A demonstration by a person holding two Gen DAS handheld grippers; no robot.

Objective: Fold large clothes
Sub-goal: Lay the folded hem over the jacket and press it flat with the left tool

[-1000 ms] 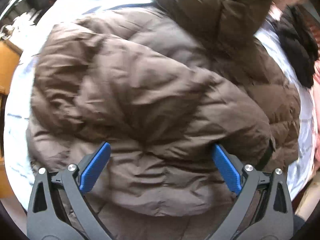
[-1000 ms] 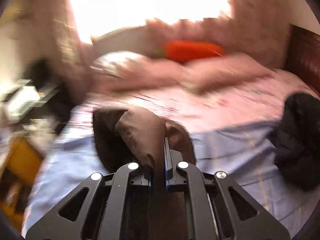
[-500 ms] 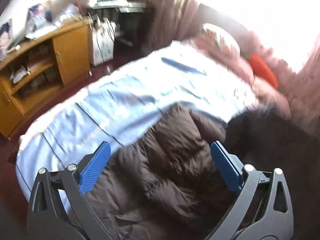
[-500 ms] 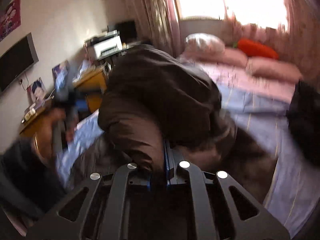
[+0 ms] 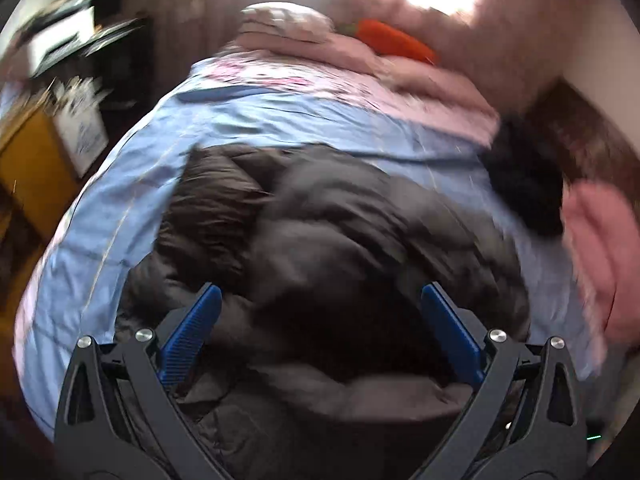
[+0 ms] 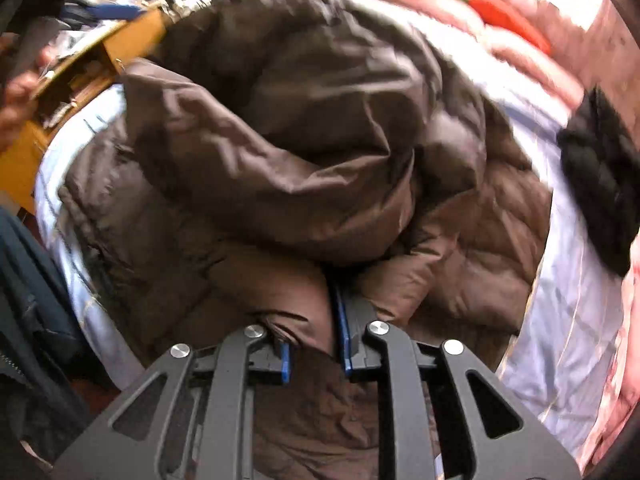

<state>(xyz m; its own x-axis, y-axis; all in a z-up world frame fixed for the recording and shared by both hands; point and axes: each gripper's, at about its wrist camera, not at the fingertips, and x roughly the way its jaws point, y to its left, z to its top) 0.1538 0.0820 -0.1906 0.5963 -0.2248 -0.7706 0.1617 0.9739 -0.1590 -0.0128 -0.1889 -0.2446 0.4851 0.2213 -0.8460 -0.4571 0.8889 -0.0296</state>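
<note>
Both grippers moved: right gripper [image 6: 314, 336] still pinches jacket [image 6: 304, 152], now lowered

— Can you read any writing, label, brand or number from where you stand?

— No, you won't find any. The white bag [image 5: 82, 138] beside the yellow cabinet [image 5: 30, 160] bears a faint bluish print, but it is too blurred for you to read. The papers [image 6: 104, 4] heaped on top of that cabinet are smeared as well, and nothing on them can be made out.
</note>
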